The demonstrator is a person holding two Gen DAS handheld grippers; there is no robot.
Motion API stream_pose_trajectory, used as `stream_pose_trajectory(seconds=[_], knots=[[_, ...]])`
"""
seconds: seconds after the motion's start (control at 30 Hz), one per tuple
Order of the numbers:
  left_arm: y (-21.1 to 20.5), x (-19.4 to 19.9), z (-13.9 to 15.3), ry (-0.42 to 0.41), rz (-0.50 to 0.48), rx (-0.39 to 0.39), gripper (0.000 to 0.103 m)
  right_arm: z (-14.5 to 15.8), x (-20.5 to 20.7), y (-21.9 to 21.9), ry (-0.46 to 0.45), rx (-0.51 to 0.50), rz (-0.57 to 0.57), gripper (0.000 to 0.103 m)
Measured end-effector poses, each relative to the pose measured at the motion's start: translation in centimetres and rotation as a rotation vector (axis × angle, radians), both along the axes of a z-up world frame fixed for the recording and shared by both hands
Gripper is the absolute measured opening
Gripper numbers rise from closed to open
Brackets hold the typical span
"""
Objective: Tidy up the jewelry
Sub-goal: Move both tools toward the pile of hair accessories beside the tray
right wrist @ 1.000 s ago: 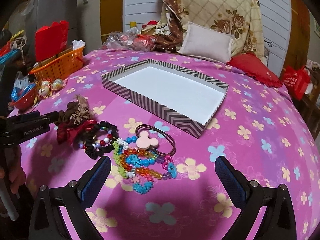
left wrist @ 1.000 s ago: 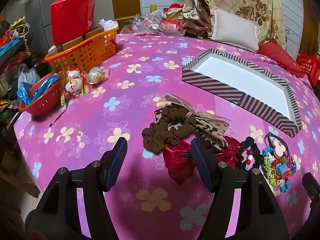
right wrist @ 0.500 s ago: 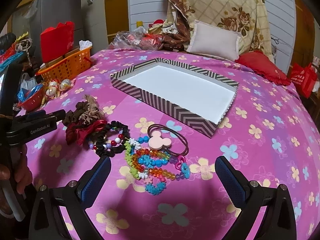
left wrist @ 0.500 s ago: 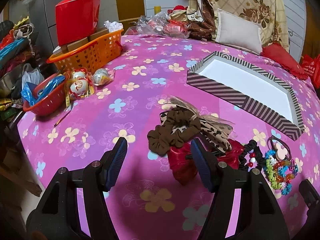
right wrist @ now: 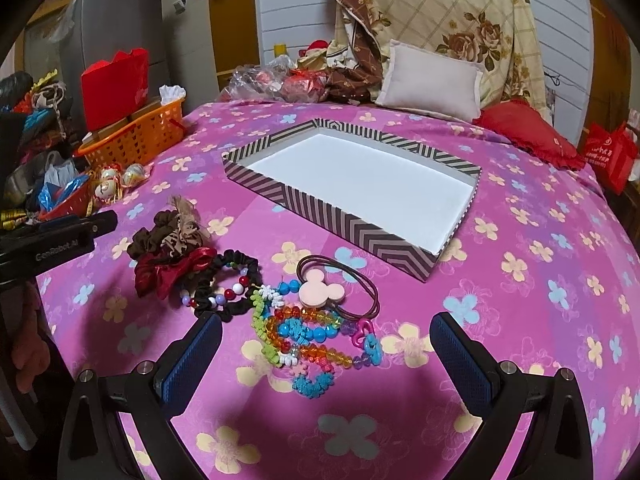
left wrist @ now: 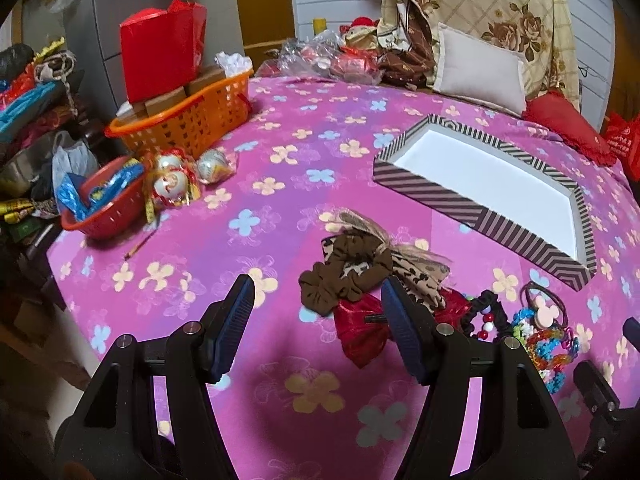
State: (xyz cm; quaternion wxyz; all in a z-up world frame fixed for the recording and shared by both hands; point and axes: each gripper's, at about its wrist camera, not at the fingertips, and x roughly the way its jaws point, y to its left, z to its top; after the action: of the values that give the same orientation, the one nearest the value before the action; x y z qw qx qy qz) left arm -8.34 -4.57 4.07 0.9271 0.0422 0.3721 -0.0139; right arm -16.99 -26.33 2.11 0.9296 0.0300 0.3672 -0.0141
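— Pink flowered cloth (right wrist: 520, 320) is filling both my views. What are you seeing on it?

— I'm looking at the striped box (right wrist: 332, 216) lying open toward the far right, its white floor bare. The jewelry is sitting in a loose heap nearer to me, apart from the box.

— And the heap itself?

— A brown scrunchie (left wrist: 344, 276) is lying against a leopard-print bow (left wrist: 416, 276), with a red satin bow (right wrist: 168, 272) under them. Just right of those, a black scrunchie (right wrist: 228, 292) with beads is touching the bright bead bracelets (right wrist: 304, 332), and a pink mouse-shaped hair tie (right wrist: 322, 291) is resting on the far edge of the bracelets.

— Your grippers?

— I'm holding the left gripper (left wrist: 318, 328) low over the cloth, fingers spread wide and gripping nothing; its right finger is covering part of the red bow in the left wrist view. The right gripper (right wrist: 326, 358) is hovering just near of the bracelets, fingers released too, nothing between them.

— Anything crowding you?

— On the far left an orange basket (left wrist: 188, 120) is carrying a red bag (left wrist: 160, 48), with a red bowl (left wrist: 100, 208) and wrapped ornaments (left wrist: 172, 184) beside it. Pillows (right wrist: 432, 80) are leaning along the far edge.
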Motion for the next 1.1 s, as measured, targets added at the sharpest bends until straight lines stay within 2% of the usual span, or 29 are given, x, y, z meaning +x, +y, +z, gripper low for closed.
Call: stream_pose_trajectory(seconds=[0.4,0.5,0.57,0.83,1.1], knots=[[-0.2,-0.3,-0.3,-0.027,-0.001,0.022,0.066,-0.2,-0.1,-0.4,0.001,-0.013,-0.013,0.103],[0.1,0.1,-0.8,-0.008,-0.014,-0.009,0.066,-0.2,0.0,-0.5,0.003,-0.01,-0.022,0.103],[0.2,0.3,-1.0,-0.017,-0.001,0.017,0.066,-0.3,0.1,-0.5,0.006,-0.005,-0.026,0.103],[0.8,0.6,-1.2,-0.012,0.005,-0.003,0.066,-0.7,0.1,0.3,0.036,-0.003,-0.017,0.103],[0.7,0.6,-0.9,-0.021,0.004,-0.012,0.066,0.6,-0.4,0.5,-0.005,-0.041,-0.023,0.103]])
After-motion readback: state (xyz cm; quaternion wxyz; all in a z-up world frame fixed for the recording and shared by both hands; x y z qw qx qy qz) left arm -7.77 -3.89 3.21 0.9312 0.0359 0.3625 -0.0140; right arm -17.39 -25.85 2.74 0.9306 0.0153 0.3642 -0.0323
